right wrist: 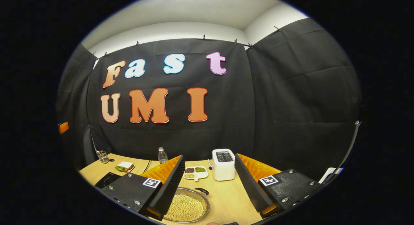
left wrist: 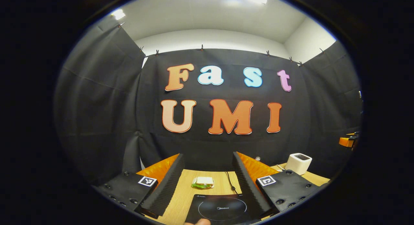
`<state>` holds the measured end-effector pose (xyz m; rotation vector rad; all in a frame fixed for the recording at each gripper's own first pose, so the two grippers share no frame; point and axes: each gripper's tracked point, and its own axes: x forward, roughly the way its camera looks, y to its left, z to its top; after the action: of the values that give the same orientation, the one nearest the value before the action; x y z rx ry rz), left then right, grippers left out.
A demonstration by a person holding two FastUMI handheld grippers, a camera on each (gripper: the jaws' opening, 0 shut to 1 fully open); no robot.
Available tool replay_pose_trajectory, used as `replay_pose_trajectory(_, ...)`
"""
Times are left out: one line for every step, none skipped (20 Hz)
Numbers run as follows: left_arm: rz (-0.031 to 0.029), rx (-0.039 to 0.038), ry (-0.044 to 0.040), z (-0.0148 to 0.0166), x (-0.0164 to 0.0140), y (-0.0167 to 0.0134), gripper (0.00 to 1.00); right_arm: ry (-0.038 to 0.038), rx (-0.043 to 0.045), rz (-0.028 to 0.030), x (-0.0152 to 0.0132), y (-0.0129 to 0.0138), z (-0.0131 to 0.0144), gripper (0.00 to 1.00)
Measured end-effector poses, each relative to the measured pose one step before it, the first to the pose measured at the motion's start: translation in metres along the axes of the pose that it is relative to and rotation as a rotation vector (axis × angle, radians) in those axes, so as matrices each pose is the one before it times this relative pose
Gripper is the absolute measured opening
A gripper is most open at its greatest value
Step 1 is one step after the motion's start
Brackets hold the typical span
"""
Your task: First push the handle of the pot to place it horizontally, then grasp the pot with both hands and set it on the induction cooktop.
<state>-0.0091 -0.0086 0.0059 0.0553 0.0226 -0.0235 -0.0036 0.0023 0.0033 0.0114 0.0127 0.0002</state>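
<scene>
On the counter (right wrist: 226,196), right gripper view, the pot (right wrist: 185,206) sits at 6 o'clock, full of pale beans, partly behind that gripper's left finger. Its dark handle (right wrist: 202,191) sticks off the rim at about 1 o'clock from the pot's centre, angled away rather than lying crosswise, though fisheye makes the angle hard to judge. Nothing touches it.

Right gripper (right wrist: 207,186): fingers spread wide, nothing between them, hanging above the counter with the pot just under the left finger. Left gripper (left wrist: 207,183): also spread wide and empty, hovering over the induction cooktop (left wrist: 221,208), which sits at 6 o'clock in the left gripper view with no pot on it. The cooktop's corner also shows at 8 o'clock in the right gripper view, well apart from the pot.

Other stuff: sandwich (left wrist: 203,183) just beyond the cooktop, toaster (right wrist: 223,164) at 12 o'clock from the pot, small dish of beans (right wrist: 195,173) beside it, water bottle (right wrist: 162,155) near the back wall.

My read: task is basically at the start.
- handle push: not done, by the look of it
- two-gripper grasp: not done
- placement on cooktop: not done

Next move likely falls to the right gripper, nudging the handle sideways. Pot is loaded, so beans could spill in a tilted lift.
</scene>
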Motion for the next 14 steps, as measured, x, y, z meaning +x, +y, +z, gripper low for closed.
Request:
replay_pose_trajectory(-0.00242,-0.00367,0.00143,-0.00016,-0.00087,-0.00062,0.97,-0.00076,-0.00166,0.00250,-0.00113,0.00095,0.00068,0.95)
replay_pose_trajectory(0.00047,-0.00437,0.00091,0.00010,-0.00113,-0.00002,0.97,-0.00088,-0.00035,0.00223,-0.00117,-0.00019,0.00048,0.95)
replay_pose_trajectory(0.00369,-0.00063,-0.00169,0.00010,0.00021,0.00150,0.97,0.00019,0.00037,0.00227,-0.00103,0.00077,0.00084,0.95)
replay_pose_trajectory(0.00179,0.00036,-0.00006,0.00006,0.00038,0.00048,0.97,0.00220,0.00136,0.00036,-0.00001,-0.00001,-0.00065,0.95)
replay_pose_trajectory(0.00015,-0.00160,0.00283,-0.00148,-0.00035,0.00005,0.97,0.00301,0.00273,-0.00203,0.00092,-0.00059,-0.00075,0.95)
replay_pose_trajectory(0.00005,-0.00380,0.00471,-0.00177,-0.00058,-0.00042,0.97,0.00386,0.00171,-0.00259,0.00026,-0.00112,-0.00034,0.95)
replay_pose_trajectory(0.00007,-0.00374,0.00561,-0.00145,0.00014,0.00101,0.97,0.00309,0.00032,-0.00230,0.00096,-0.00053,-0.00090,0.95)
replay_pose_trajectory(0.00069,-0.00397,0.00581,-0.00175,0.00037,0.00079,0.97,0.00316,-0.00004,-0.00237,0.00028,0.00012,-0.00200,0.95)
replay_pose_trajectory(-0.00133,-0.00478,0.00754,-0.00197,0.00108,-0.00040,0.97,0.00320,-0.00080,0.00018,-0.00033,0.00007,-0.00128,0.95)
replay_pose_trajectory(-0.00202,-0.00455,0.00701,-0.00189,0.00028,-0.00048,0.97,0.00283,-0.00055,0.00254,0.00036,0.00034,-0.00083,0.95)
replay_pose_trajectory(-0.00213,-0.00209,0.00720,-0.00214,-0.00038,-0.00024,0.97,0.00278,-0.00032,0.00142,0.00027,0.00054,-0.00042,0.95)
replay_pose_trajectory(0.00046,0.00154,0.00375,-0.00111,-0.00009,0.00060,0.97,0.00448,-0.00089,0.00073,0.00020,0.00004,-0.00169,0.89)
replay_pose_trajectory(0.00173,0.00242,-0.00200,0.00125,-0.00028,0.00030,0.98,0.00405,-0.00239,0.00290,0.00065,0.00055,-0.00174,0.94)
replay_pose_trajectory(0.00033,0.00114,-0.00376,0.00149,0.00027,-0.00004,0.98,0.00386,-0.00414,0.00337,-0.00058,0.00127,-0.00045,0.93)
